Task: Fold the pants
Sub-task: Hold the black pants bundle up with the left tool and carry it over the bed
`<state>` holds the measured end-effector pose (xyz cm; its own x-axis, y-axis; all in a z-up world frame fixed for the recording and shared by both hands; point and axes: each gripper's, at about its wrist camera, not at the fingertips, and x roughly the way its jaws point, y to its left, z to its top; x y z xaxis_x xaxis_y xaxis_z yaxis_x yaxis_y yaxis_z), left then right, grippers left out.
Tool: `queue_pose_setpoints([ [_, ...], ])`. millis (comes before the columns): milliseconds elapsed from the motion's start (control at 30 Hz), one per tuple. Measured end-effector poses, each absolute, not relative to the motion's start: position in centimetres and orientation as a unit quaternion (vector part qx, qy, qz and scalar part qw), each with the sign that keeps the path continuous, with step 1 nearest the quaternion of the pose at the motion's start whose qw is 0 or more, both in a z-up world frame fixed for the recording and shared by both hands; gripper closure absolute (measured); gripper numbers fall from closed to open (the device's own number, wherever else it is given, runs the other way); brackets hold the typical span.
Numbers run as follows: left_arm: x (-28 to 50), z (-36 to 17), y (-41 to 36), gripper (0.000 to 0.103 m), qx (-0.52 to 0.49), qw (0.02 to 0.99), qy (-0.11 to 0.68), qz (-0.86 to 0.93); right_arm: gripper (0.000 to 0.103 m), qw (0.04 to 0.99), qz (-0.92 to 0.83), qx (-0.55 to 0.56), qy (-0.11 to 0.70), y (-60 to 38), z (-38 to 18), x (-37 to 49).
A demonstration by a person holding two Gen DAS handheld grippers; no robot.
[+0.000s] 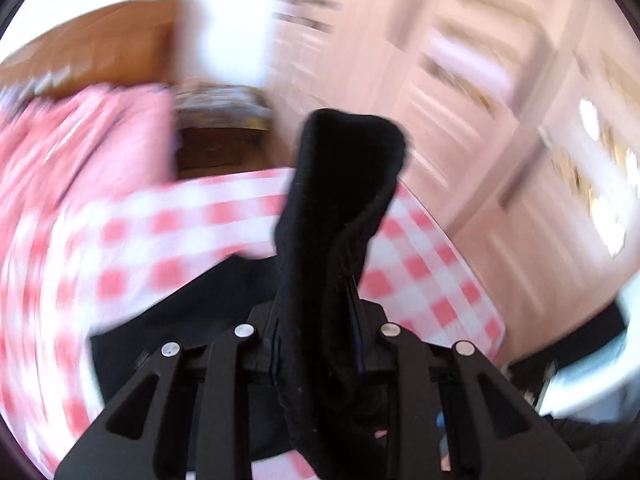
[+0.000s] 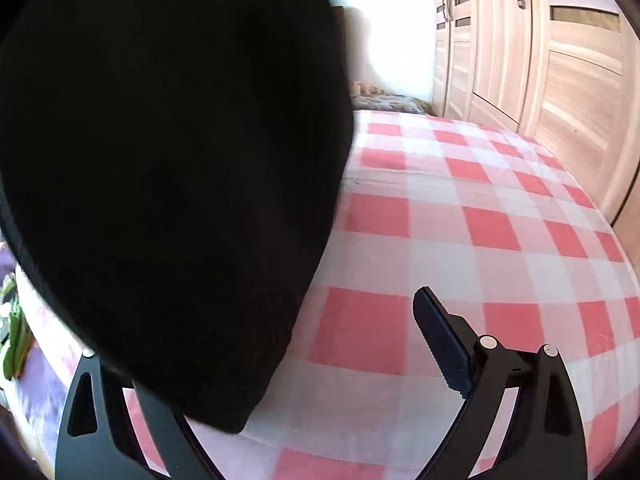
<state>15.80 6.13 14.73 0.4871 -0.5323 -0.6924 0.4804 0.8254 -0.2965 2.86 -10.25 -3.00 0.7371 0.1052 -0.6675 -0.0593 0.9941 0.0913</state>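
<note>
The black pants are pinched in my left gripper, which is shut on a bunched fold that sticks up past the fingers; more black cloth hangs below over the red-and-white checked bed. The left wrist view is motion-blurred. In the right wrist view the pants hang as a large black sheet across the left half, hiding the left finger. My right gripper is open above the checked bed; only its right fingertip shows, holding nothing.
A light wooden wardrobe stands along the right side of the bed. A dark patterned item lies at the bed's far end. A wooden headboard and pink bedding show at the left.
</note>
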Motion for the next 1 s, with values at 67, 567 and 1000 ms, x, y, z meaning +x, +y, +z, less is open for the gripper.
queue_pose_setpoints([
  [67,15.8,11.1,13.7,0.078,-0.108,0.86,0.418,-0.271,0.01,0.933,0.055,0.025,0.356,-9.1,-2.7,3.3],
  [567,13.7,-2.2,25.7,0.079,-0.306,0.84,0.388,-0.225,0.005,0.926,0.066,-0.021,0.372,-6.4,-3.8,3.8],
  [1000,9.4,-4.9,31.9,0.029,-0.34,0.867,0.35,-0.104,0.005,0.909,0.148,-0.021,0.39,-6.4,-3.7,2.1],
])
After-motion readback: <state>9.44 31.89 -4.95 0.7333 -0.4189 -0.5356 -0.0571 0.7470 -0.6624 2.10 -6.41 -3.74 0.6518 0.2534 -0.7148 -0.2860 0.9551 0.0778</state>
